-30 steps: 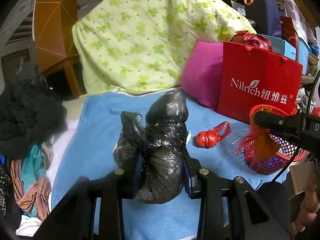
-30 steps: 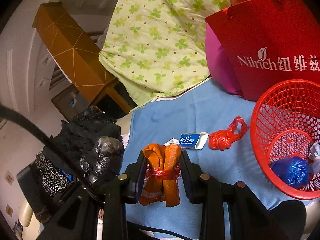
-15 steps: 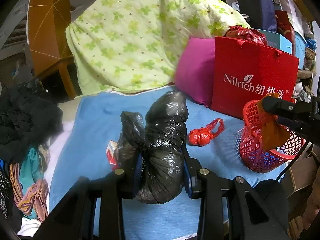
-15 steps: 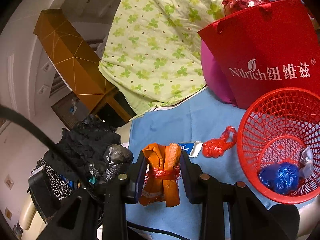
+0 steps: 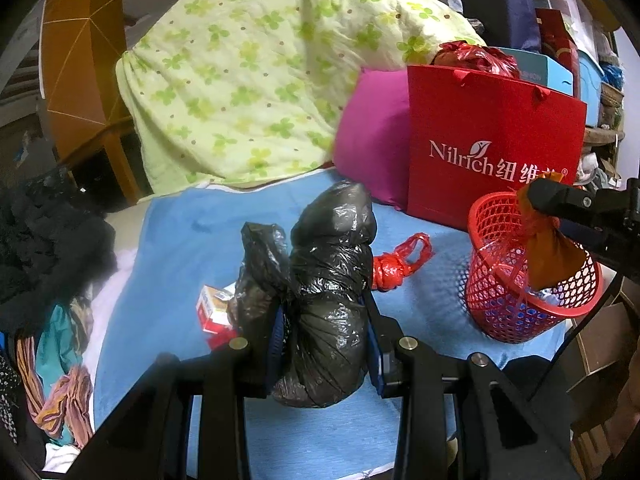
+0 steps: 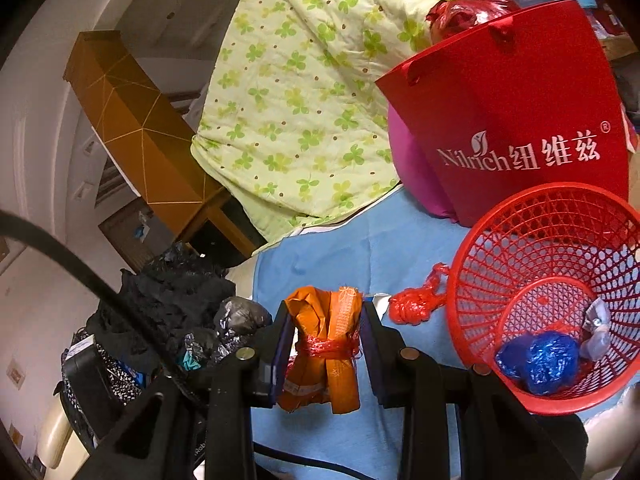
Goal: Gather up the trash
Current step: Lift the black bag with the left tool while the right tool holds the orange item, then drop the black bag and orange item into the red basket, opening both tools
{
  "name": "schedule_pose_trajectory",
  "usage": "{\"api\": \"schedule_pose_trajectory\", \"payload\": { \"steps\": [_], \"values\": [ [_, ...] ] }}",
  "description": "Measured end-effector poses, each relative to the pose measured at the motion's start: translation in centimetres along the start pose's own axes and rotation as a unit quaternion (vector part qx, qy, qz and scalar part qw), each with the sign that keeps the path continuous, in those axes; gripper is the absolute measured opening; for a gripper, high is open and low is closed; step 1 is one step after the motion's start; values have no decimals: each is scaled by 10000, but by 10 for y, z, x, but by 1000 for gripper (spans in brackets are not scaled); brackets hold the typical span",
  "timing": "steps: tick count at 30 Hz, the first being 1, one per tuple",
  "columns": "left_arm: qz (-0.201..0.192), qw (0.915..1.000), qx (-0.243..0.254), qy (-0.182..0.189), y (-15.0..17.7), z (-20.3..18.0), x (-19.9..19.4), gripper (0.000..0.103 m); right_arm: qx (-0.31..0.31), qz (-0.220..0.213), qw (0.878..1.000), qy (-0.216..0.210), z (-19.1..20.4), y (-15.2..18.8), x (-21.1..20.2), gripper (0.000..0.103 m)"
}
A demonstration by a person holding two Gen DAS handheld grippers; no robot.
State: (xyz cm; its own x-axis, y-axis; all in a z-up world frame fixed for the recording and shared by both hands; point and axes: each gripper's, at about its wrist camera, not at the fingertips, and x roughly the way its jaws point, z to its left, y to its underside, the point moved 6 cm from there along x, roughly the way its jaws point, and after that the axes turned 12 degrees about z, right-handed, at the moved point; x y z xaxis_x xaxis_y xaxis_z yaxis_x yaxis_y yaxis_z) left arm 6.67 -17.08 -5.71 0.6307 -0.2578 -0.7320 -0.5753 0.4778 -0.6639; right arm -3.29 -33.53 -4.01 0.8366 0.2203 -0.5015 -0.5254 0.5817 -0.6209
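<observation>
**Both grippers loaded, basket at right**

The left gripper (image 5: 326, 344) is clamped on a black bag (image 5: 328, 280), a bulging knotted bundle held above the blue sheet (image 5: 180, 248). The right gripper (image 6: 324, 344) pinches an orange bundle (image 6: 326, 344) tied with red string, which in the left view hangs over the rim of the red basket (image 6: 480, 264). In the basket lie a blue wad (image 6: 544, 360) and a grey scrap (image 6: 596, 332). A red knotted bag (image 5: 394, 264) lies on the sheet just beside the basket, and a small red box (image 5: 210, 308) lies near the black bag
</observation>
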Motion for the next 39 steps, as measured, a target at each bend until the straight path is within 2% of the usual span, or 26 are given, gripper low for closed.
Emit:
{"api": "schedule_pose_trajectory", "payload": {
  "steps": [8,18,23,27,35,36,37,38,39],
  "values": [
    [39,9999,98,137,-4,-13,2,37,146,-200,9996,131,-17,-6,-16,35],
    [-62,9969,527,589,-18,-54,-3,37,408,-527,9970,385,-51,-16,-45,35],
    [-49,9910,849,1032,-32,-92,0,37,666,-747,9936,533,-80,-20,-66,35],
    [49,9831,1055,1498,-42,-126,6,38,965,-876,9893,651,-109,-22,-82,35],
    [172,9709,1373,1957,-56,-187,22,41,1453,-868,9820,840,-155,-15,-93,37],
    [165,9701,1406,1971,-56,-191,23,47,1509,-850,9812,853,-158,-13,-93,38],
    [166,9699,1433,1963,-56,-194,25,58,1613,-815,9800,834,-164,-12,-93,44],
    [144,9706,1431,1932,-56,-197,26,60,1689,-797,9791,806,-167,-11,-93,54],
    [124,9706,1434,1929,-53,-197,26,61,1796,-825,9773,761,-171,-10,-94,73]
  ]
}}
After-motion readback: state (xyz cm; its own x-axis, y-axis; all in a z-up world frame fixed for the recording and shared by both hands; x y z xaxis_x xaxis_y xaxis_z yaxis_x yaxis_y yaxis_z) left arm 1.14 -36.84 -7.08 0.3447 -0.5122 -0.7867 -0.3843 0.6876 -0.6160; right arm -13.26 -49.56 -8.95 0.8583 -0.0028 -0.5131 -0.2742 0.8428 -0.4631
